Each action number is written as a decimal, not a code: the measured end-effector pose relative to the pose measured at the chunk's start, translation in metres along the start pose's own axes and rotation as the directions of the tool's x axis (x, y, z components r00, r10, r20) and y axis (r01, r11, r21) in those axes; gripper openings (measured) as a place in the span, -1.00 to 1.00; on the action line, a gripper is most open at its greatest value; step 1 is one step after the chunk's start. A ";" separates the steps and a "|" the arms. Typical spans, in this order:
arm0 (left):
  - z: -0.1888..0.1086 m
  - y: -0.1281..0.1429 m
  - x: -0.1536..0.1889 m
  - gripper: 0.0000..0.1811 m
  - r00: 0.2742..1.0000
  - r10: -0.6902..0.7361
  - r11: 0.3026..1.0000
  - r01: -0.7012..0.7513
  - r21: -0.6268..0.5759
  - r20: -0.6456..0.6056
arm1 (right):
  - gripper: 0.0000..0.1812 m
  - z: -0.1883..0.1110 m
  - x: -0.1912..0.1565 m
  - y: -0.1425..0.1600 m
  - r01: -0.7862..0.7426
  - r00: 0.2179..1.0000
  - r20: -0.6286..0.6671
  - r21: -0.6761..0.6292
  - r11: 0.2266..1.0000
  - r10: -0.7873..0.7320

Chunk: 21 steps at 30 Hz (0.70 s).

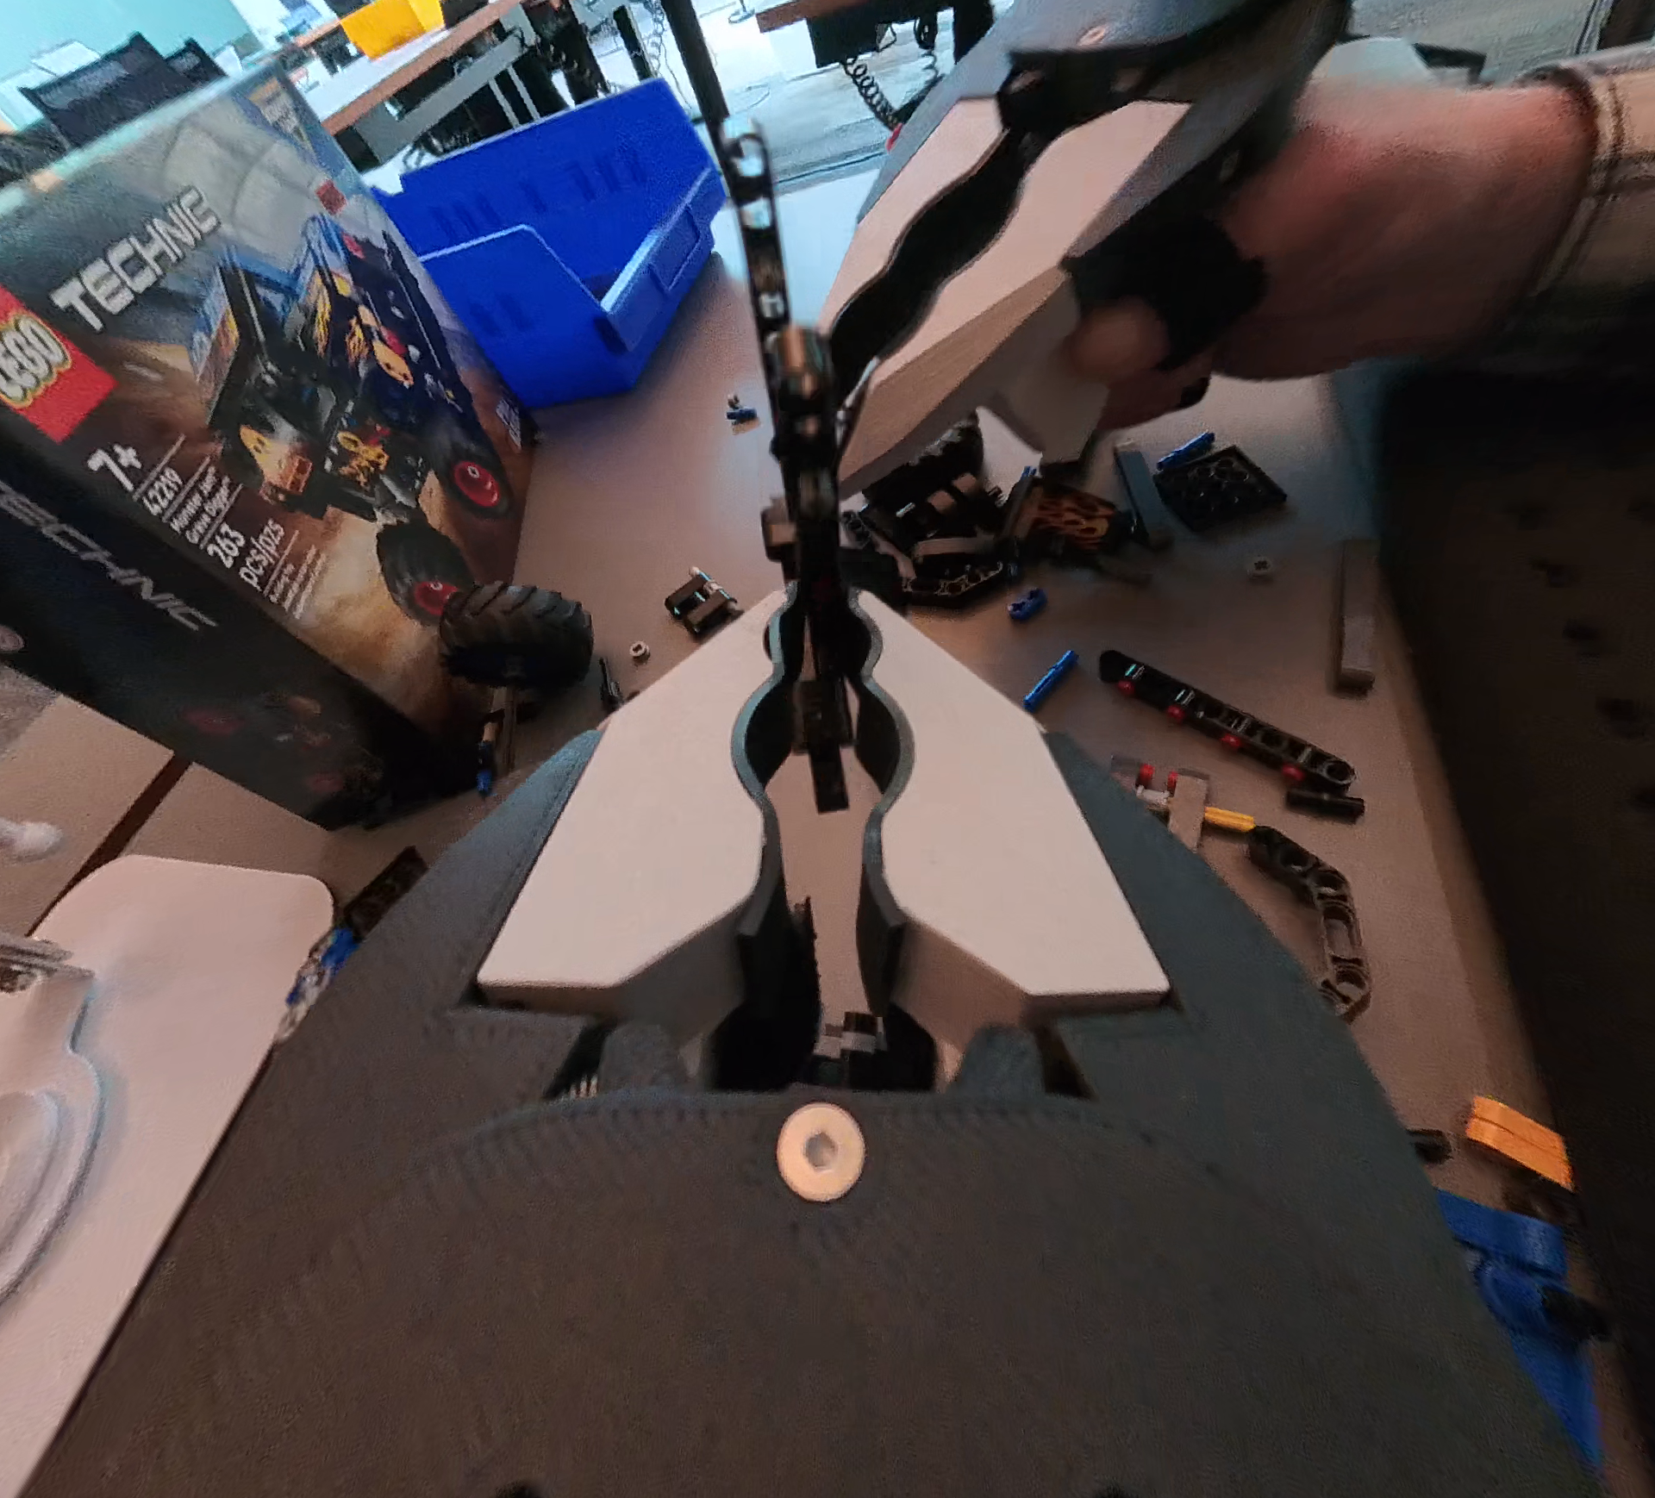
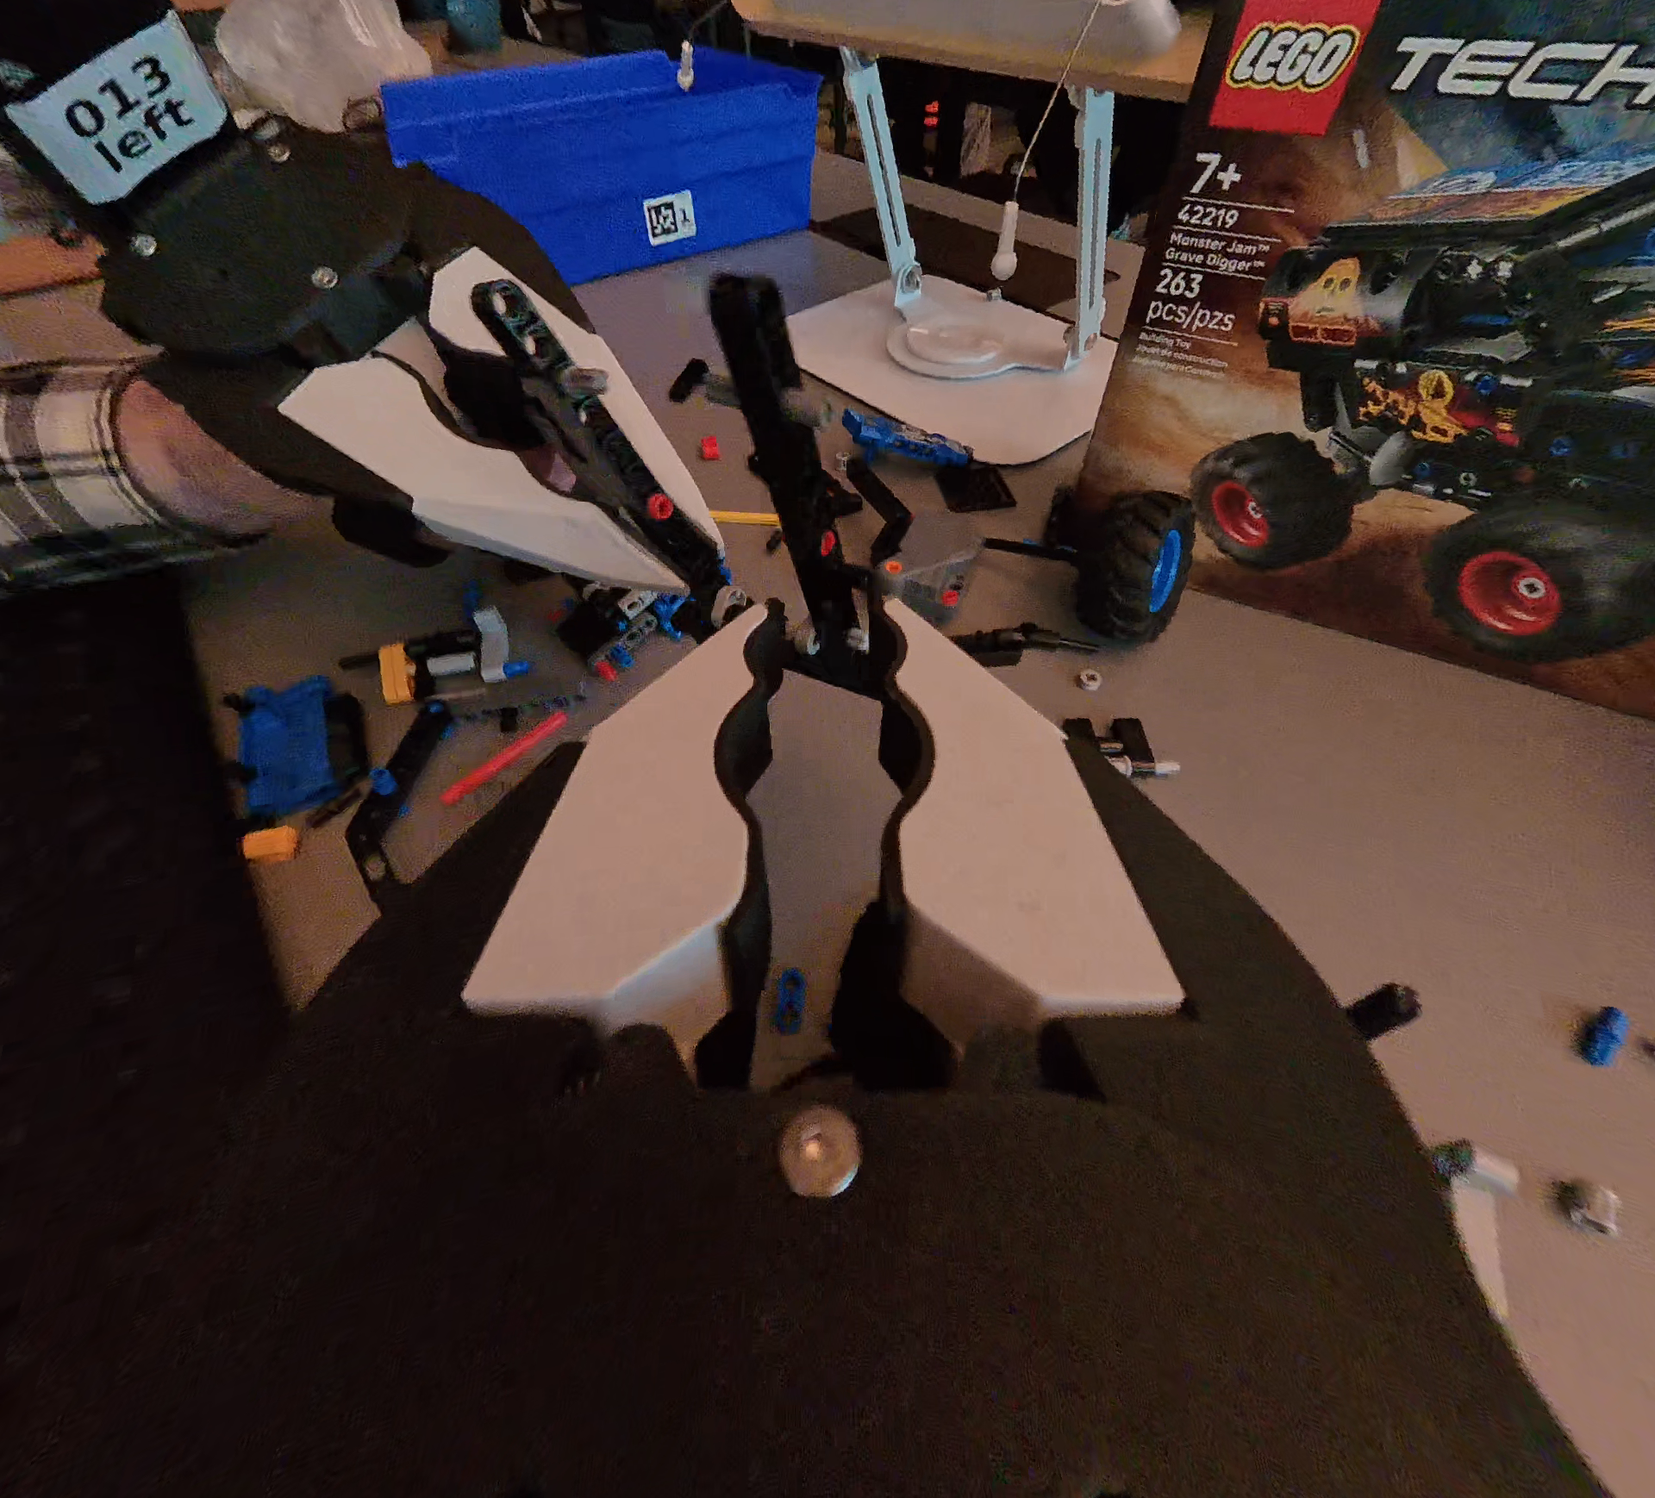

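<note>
Grey table (image 1: 645, 488) littered with loose building-toy parts. Toy box (image 2: 1397, 291) with a monster-truck picture stands at the far right in the right wrist view; the left wrist view shows it at the near left (image 1: 242, 416). Blue bin (image 1: 573, 246) sits far, behind the parts; only the right wrist view shows a small tag on its front wall (image 2: 618, 157). White stand (image 2: 967, 345) holding a printed sheet shows whole only in the right wrist view. Loose black tyre (image 1: 515, 636) lies by the box corner; blue hub seen only in the right wrist view (image 2: 1133, 564).

Left gripper (image 1: 819, 604) is nearly closed, clamped on the near end of a long black holed beam assembly (image 1: 806, 452) that rises far and upright above the table. Right gripper (image 2: 828, 622) is narrowly parted at the tips, pinching a black beam (image 2: 779, 434) with red pins, tilted up and leftward. In the right wrist view the left gripper (image 2: 707, 586) shows its beam (image 2: 582, 416) lying between its white fingers (image 2: 501, 488). The two beams sit just beside each other; contact unclear, blurred.
</note>
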<state>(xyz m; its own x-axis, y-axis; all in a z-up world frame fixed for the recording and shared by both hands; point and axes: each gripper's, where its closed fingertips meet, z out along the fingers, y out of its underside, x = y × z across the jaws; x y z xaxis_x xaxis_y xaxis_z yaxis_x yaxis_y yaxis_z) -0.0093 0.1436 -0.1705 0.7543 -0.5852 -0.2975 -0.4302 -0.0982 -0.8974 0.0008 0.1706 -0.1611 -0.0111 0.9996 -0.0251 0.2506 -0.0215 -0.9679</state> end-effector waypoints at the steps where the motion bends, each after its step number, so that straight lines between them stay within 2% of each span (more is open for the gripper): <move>1: 0.001 0.002 0.000 -0.94 1.000 -0.012 1.000 0.012 -0.001 -0.002 | -0.80 -0.004 -0.001 0.002 0.039 0.999 -0.015 -0.013 0.999 -0.039; 4: 0.004 0.002 -0.003 -0.94 0.998 -0.062 0.998 0.062 -0.002 0.011 | -0.80 -0.009 0.000 0.009 0.146 0.984 -0.093 -0.076 0.986 -0.153; 6: 0.005 0.001 -0.006 -0.94 0.995 -0.099 0.995 0.099 0.006 0.018 | -0.75 -0.014 0.011 0.006 0.186 0.960 -0.195 -0.097 0.978 -0.202; 7: 0.005 0.000 -0.007 -0.94 0.992 -0.125 0.992 0.125 0.017 0.018 | -0.82 -0.016 0.012 0.003 0.185 0.959 -0.201 -0.085 0.979 -0.199; 9: 0.004 -0.002 -0.011 -0.94 0.985 -0.171 0.985 0.170 0.032 0.030 | -0.86 -0.013 0.007 0.009 0.155 0.975 -0.148 -0.095 0.983 -0.168; 11: 0.004 -0.008 -0.008 -0.94 0.982 -0.188 0.981 0.187 0.059 0.008 | -0.73 -0.003 -0.003 0.015 0.123 0.987 -0.090 -0.107 0.987 -0.133; 17: 0.010 -0.007 -0.010 -0.94 0.979 -0.190 0.981 0.188 0.040 0.068 | -0.71 0.013 -0.003 0.026 0.136 0.978 -0.130 -0.205 0.969 -0.164; 21: 0.008 -0.009 -0.021 -0.95 0.966 -0.217 0.976 0.212 0.049 0.138 | -0.82 0.009 -0.004 0.026 0.137 0.976 -0.136 -0.209 0.968 -0.167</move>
<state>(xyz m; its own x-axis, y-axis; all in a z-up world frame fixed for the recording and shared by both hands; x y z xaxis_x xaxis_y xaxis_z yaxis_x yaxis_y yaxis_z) -0.0175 0.1628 -0.1591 0.8907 -0.4333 -0.1378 -0.2354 -0.1801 -0.9551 -0.0018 0.1658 -0.1884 0.0785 0.9820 0.1715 0.4435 0.1196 -0.8882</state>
